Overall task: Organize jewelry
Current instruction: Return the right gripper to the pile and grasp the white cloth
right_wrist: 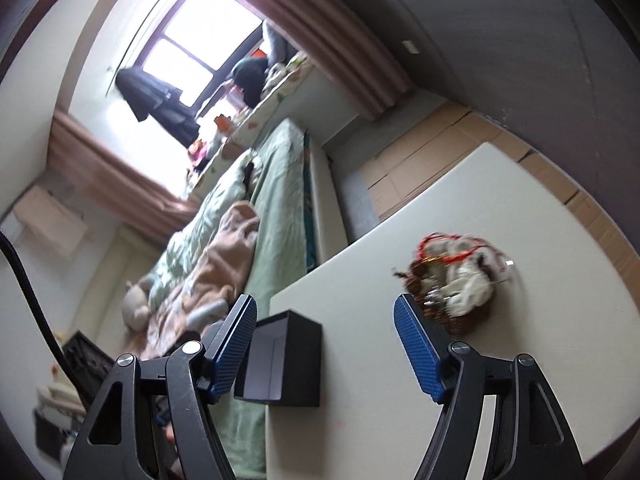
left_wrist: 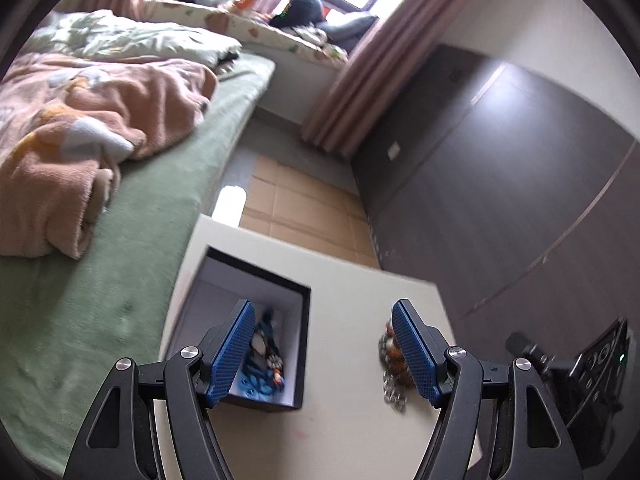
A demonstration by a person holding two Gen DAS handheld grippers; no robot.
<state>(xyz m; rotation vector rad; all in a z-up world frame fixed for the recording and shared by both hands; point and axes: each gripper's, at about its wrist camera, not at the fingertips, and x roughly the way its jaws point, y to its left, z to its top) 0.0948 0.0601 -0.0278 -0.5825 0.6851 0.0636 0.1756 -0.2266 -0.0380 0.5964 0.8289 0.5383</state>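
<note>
A black box with a white inside stands on the cream table. Blue beaded jewelry lies in it. A loose pile of brown, white and silver jewelry lies on the table to the box's right. My left gripper is open and empty above the table, its left finger over the box and its right finger over the pile. In the right wrist view the box sits at the table's left edge and the jewelry pile lies farther right. My right gripper is open and empty above the table between them.
A bed with a green sheet and a pink blanket runs along the table's left side. A dark wardrobe stands to the right. Brown cardboard covers the floor beyond the table. A black device sits at the right edge.
</note>
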